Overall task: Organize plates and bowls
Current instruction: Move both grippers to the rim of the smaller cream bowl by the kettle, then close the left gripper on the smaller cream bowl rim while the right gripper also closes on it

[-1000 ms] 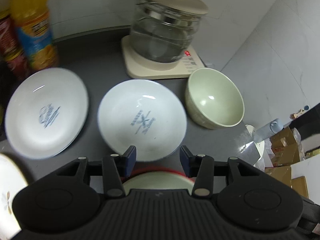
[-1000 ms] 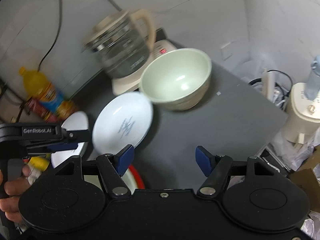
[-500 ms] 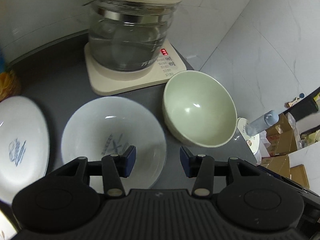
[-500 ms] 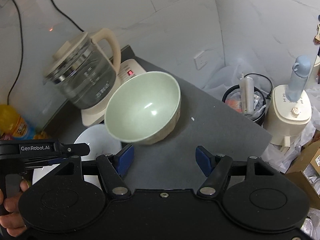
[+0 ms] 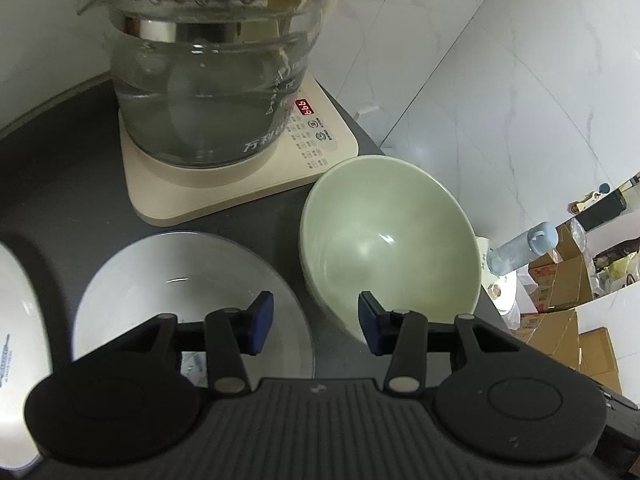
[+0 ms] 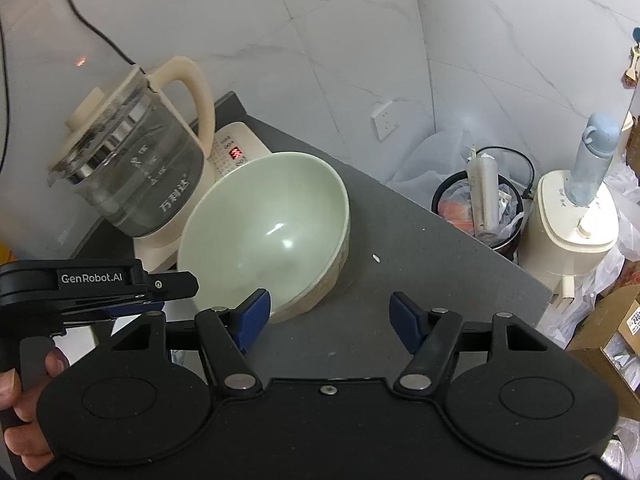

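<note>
Left wrist view, left to right: white plate cut off at left edge, white bowl half hidden behind left gripper, jaws apart, empty. Green bowl centre-right. Right gripper apart, empty.

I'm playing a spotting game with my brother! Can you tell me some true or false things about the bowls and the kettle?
1. The green bowl is empty. True.
2. The glass kettle sits on its cream base. True.
3. The left hand-held gripper is squeezing the green bowl. False: it is open, holding nothing.
4. The white bowl is stacked inside the green bowl. False: it sits beside it on the dark counter.
5. The right hand-held gripper is open. True.
</note>
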Tool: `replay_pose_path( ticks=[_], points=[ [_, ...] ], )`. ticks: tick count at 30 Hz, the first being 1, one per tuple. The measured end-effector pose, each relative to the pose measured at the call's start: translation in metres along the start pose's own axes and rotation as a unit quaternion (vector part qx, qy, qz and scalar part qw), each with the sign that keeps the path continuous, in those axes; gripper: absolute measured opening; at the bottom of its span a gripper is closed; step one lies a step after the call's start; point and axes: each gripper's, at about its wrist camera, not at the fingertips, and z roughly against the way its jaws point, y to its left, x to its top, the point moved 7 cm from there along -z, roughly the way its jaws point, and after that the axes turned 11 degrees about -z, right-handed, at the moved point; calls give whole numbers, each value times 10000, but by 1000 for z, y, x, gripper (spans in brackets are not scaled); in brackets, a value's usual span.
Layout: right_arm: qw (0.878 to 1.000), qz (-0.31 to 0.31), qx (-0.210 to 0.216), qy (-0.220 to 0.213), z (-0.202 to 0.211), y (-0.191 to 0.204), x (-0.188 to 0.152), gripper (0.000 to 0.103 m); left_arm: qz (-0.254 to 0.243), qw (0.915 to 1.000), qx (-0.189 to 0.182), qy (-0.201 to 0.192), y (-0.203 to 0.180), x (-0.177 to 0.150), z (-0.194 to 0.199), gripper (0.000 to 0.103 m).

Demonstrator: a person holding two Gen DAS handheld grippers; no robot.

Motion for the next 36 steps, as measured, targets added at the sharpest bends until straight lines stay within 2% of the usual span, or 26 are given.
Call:
replay_pose_path(
  ticks=[4, 12, 15, 17, 25, 36],
  points=[
    [10000, -95, -1, 24, -11, -4, 4, 58, -4, 10000, -49, 20, -1, 1, -9, 42],
    [9995, -306, -41, 88, -34, -6, 11, 47, 92, 9999, -29, 41, -1, 2, -29, 27],
    [9991, -388, 34, 181, -44, -4, 12, 36, 126, 9999, -64, 43, -1, 1, -35, 17],
    [9985, -431, 211, 250, -47, -1, 12, 21, 195, 9998, -56, 11, 0, 2, -35, 16],
    [9993, -139, 259, 209, -23, 7, 7, 21, 170, 9998, -41, -81, -6, -3, -12, 16],
    [9985, 230, 466, -178, 30, 20, 1, 21, 153, 9989, -3, -448, -18, -12, 41, 15]
  ],
)
